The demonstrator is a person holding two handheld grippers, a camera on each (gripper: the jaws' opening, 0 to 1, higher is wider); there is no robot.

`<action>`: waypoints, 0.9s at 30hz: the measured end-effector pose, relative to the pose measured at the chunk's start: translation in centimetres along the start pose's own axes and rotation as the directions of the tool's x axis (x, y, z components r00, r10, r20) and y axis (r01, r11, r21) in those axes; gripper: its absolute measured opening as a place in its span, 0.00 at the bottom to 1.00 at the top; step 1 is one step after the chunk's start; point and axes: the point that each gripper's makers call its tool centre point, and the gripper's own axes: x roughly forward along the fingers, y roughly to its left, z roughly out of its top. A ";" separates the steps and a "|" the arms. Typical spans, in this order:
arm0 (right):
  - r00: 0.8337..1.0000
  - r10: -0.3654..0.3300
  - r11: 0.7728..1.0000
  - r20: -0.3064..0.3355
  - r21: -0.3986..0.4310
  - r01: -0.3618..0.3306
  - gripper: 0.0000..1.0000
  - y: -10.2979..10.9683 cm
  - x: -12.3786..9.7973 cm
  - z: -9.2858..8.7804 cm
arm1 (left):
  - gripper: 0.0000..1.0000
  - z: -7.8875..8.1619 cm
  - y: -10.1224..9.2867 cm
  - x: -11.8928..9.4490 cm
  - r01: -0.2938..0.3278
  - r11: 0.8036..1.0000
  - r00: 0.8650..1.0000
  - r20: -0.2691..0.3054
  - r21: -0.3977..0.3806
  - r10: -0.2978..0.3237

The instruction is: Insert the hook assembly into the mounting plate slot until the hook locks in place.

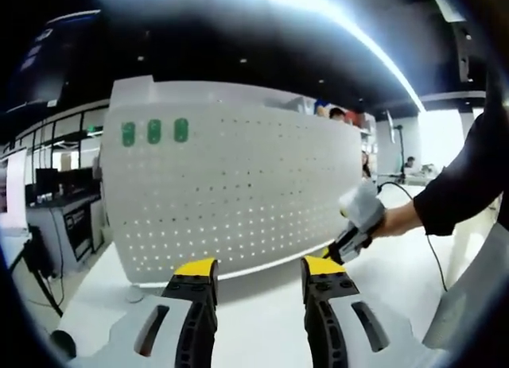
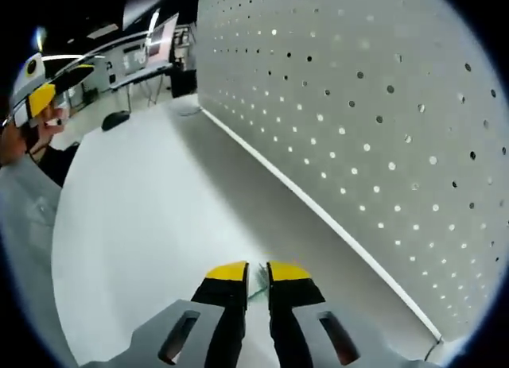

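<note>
White desk (image 2: 143, 225) carries the upright pegboard mounting plate (image 1: 238, 193); right hand-held gripper (image 2: 257, 273), nearly closed, pinches something small and greenish, possibly the hook, light and stiff, best held by its shank. Left hand-held gripper (image 1: 261, 266) gapes empty.

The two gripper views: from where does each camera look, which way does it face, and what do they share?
Left gripper view: rides on the left hand-held gripper, jaws apart, facing the white perforated pegboard panel with three green pegs; a black sleeve holds the right hand-held gripper.
Right gripper view: rides on the right hand-held gripper, jaws nearly together, looking along the panel's base.
Shared: panel, white table.
</note>
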 end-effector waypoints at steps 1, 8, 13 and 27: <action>1.000 0.001 1.000 -0.004 -0.001 -0.001 0.06 0.0 0.0 -0.1 | 0.42 0.0 0.0 0.0 -0.001 1.000 1.000 0.000 -0.001 0.001; 1.000 -0.006 1.000 -0.018 -0.020 0.005 0.04 0.0 0.4 -0.3 | 0.42 0.1 0.5 -0.1 -0.013 0.999 1.000 0.003 -0.030 0.013; 0.999 -0.007 0.999 -0.033 -0.053 0.006 0.03 0.2 0.5 -0.2 | 0.42 0.1 0.7 -0.2 -0.020 0.999 1.000 0.005 -0.036 0.021; 0.998 -0.025 0.994 -0.057 -0.105 0.019 0.01 0.1 0.3 -0.6 | 0.40 -0.2 0.5 -0.3 -0.016 0.999 1.000 -0.002 -0.036 0.016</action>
